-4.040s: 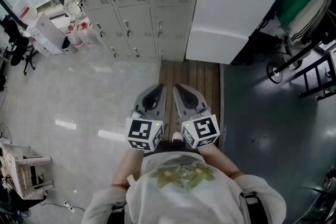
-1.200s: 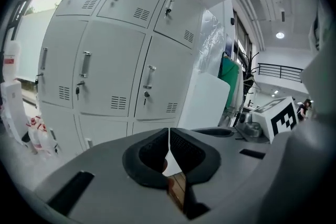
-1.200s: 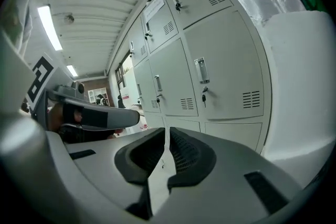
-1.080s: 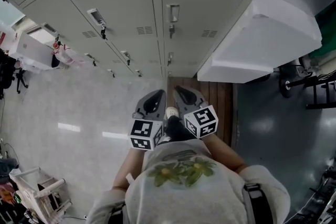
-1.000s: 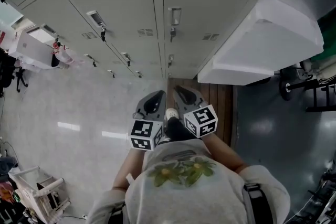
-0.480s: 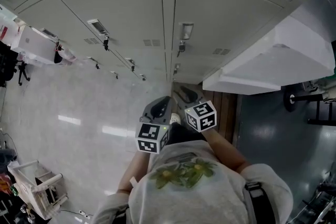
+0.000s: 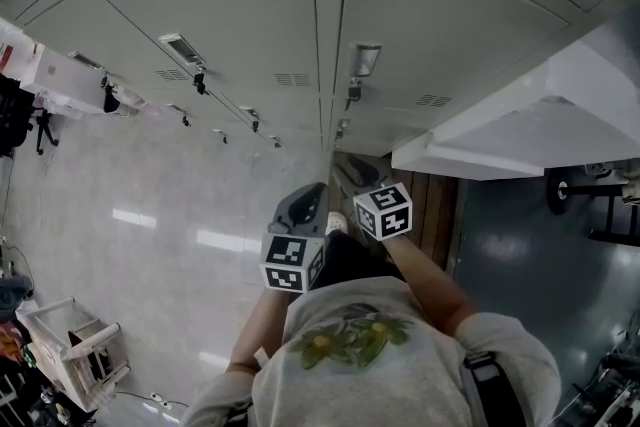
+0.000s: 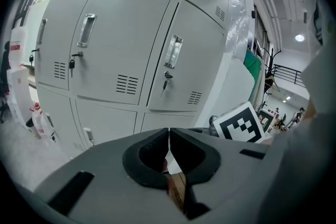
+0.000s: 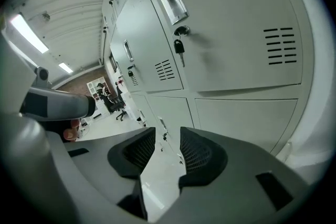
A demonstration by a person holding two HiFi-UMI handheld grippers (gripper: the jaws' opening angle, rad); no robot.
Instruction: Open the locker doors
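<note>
Grey metal lockers (image 7: 250, 25) fill the top of the head view, all doors closed. The nearest door (image 7: 440, 25) has a recessed handle (image 7: 366, 58) with a key (image 7: 353, 93) hanging below it. The same handle (image 9: 173, 0) and key (image 9: 179, 49) show above the jaws in the right gripper view. My right gripper (image 7: 350, 177) points at this door from a little way off; its jaws are opening, with nothing between them. My left gripper (image 7: 305, 200) is beside it, held lower, shut and empty. Its view shows two door handles (image 8: 173, 51) (image 8: 85, 30) ahead.
A big white box (image 7: 520, 130) stands against the lockers on the right, above a wooden platform (image 7: 435, 205). White cartons (image 7: 70, 75) sit at the far left by the lockers. A pale rack (image 7: 70, 345) stands on the tiled floor at lower left. A wheel (image 7: 560, 190) shows far right.
The person has walked up to the lockers, which now loom much larger. The right gripper has moved forward, ahead of the left one.
</note>
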